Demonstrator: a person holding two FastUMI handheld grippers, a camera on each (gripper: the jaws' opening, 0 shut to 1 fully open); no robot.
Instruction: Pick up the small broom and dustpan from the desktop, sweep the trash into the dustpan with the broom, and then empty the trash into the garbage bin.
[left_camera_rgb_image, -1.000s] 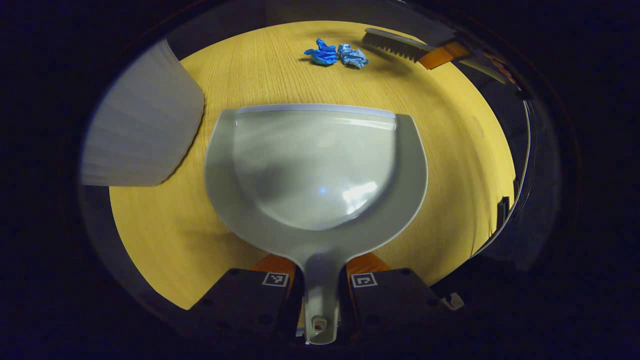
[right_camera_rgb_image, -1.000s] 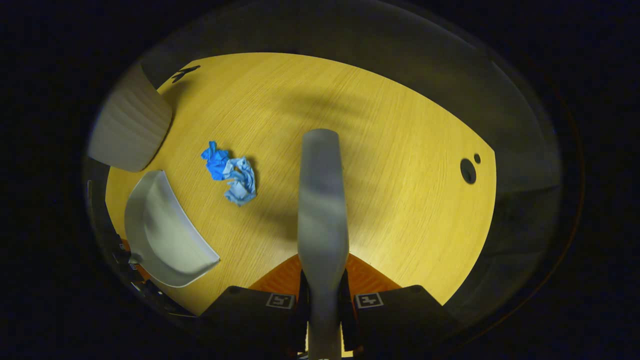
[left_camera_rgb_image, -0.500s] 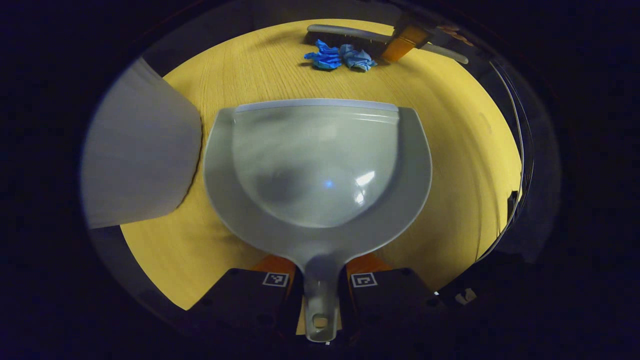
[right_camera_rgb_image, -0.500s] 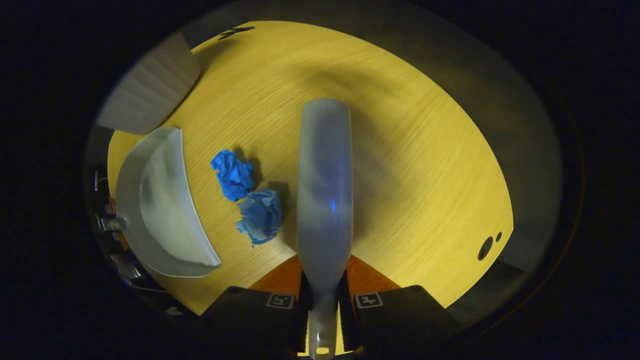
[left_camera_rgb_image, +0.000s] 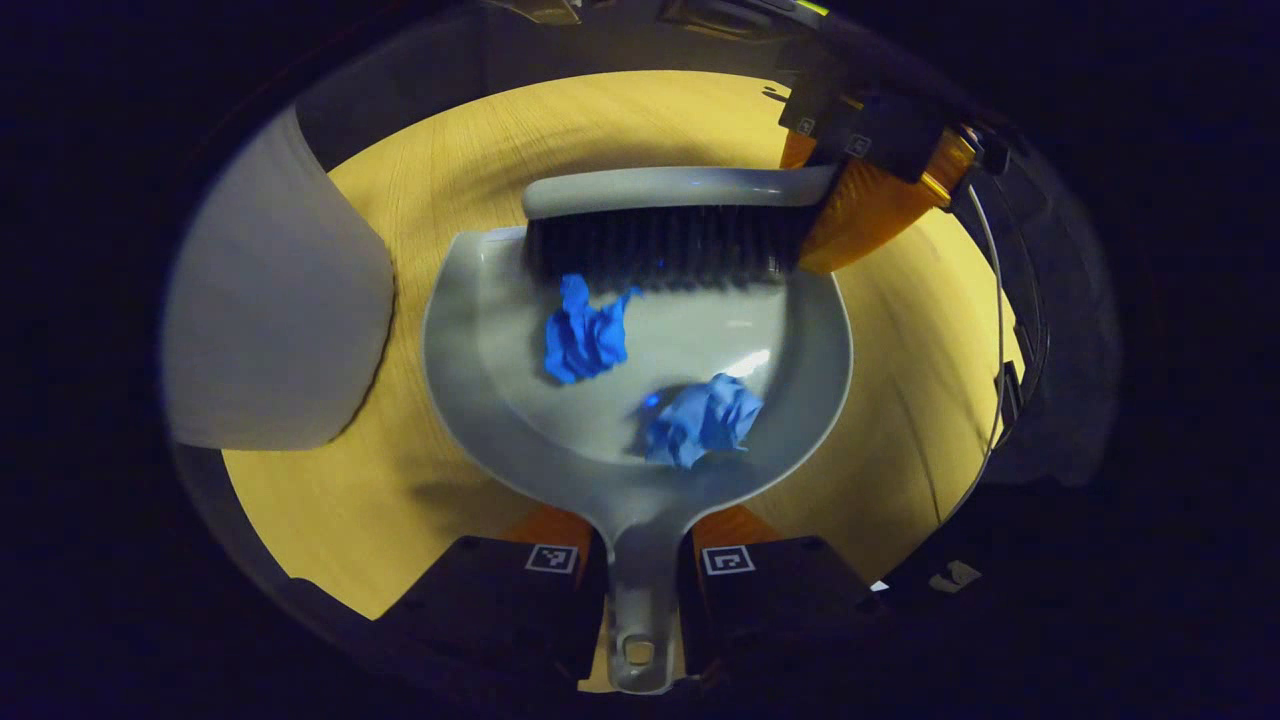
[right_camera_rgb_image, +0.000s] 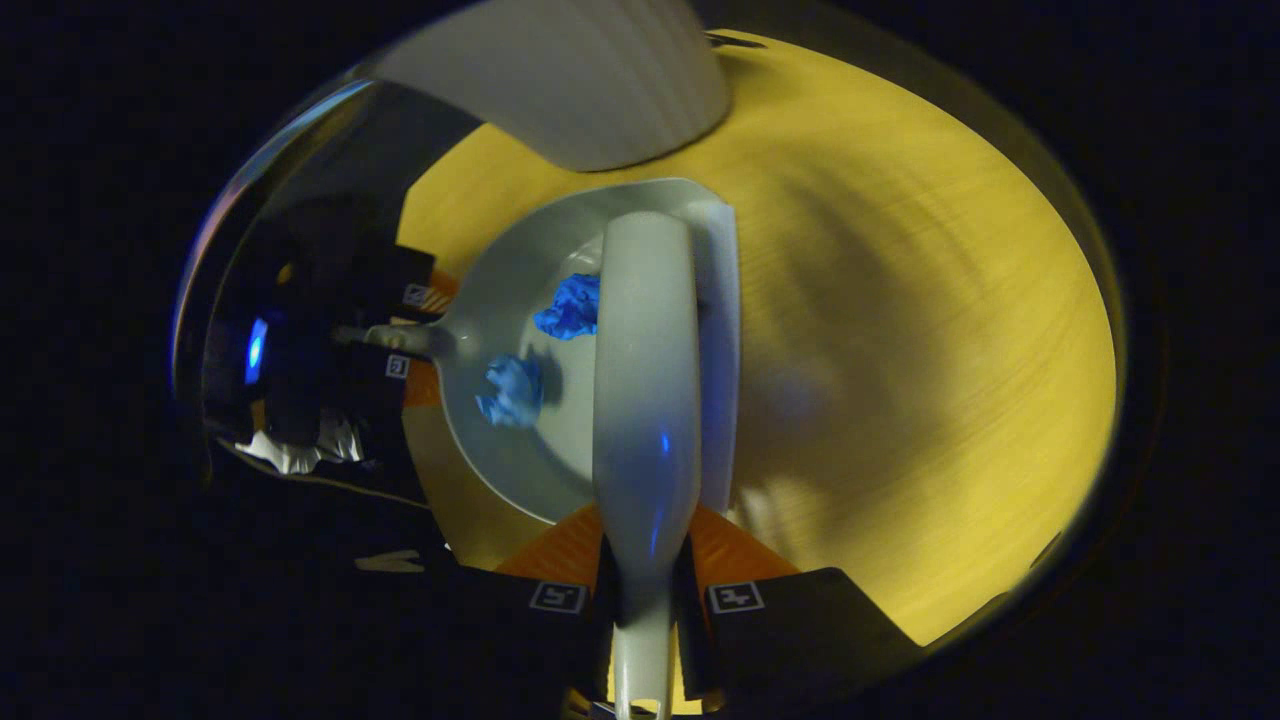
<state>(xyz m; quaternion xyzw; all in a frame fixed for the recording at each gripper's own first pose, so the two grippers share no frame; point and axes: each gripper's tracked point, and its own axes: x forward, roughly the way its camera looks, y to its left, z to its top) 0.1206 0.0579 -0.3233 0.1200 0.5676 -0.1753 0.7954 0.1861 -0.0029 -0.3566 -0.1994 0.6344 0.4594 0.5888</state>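
Note:
My left gripper (left_camera_rgb_image: 640, 560) is shut on the handle of the grey dustpan (left_camera_rgb_image: 470, 370), which lies flat on the yellow wooden desktop (left_camera_rgb_image: 330, 500). Two crumpled blue paper balls (left_camera_rgb_image: 582, 338) (left_camera_rgb_image: 702, 420) sit inside the pan. The small grey broom (left_camera_rgb_image: 660, 190) stands across the pan's front lip with its dark bristles down. My right gripper (right_camera_rgb_image: 645, 600) is shut on the broom's handle (right_camera_rgb_image: 645, 400); in the right gripper view the broom overlies the dustpan (right_camera_rgb_image: 500, 270) and both blue balls (right_camera_rgb_image: 570, 308) (right_camera_rgb_image: 512, 390) lie left of it. The left gripper (right_camera_rgb_image: 400, 330) appears there at the pan's handle.
A pale ribbed garbage bin (left_camera_rgb_image: 270, 320) stands just left of the dustpan, close to its rim; in the right gripper view the bin (right_camera_rgb_image: 570, 80) sits beyond the pan. Bare desktop (right_camera_rgb_image: 900, 380) extends on the broom's far side. A cable (left_camera_rgb_image: 1000, 300) hangs at the right.
The broom swept from behind the two blue balls to the dustpan's lip, pushing both balls off the desktop and into the pan. The dustpan stayed almost still.

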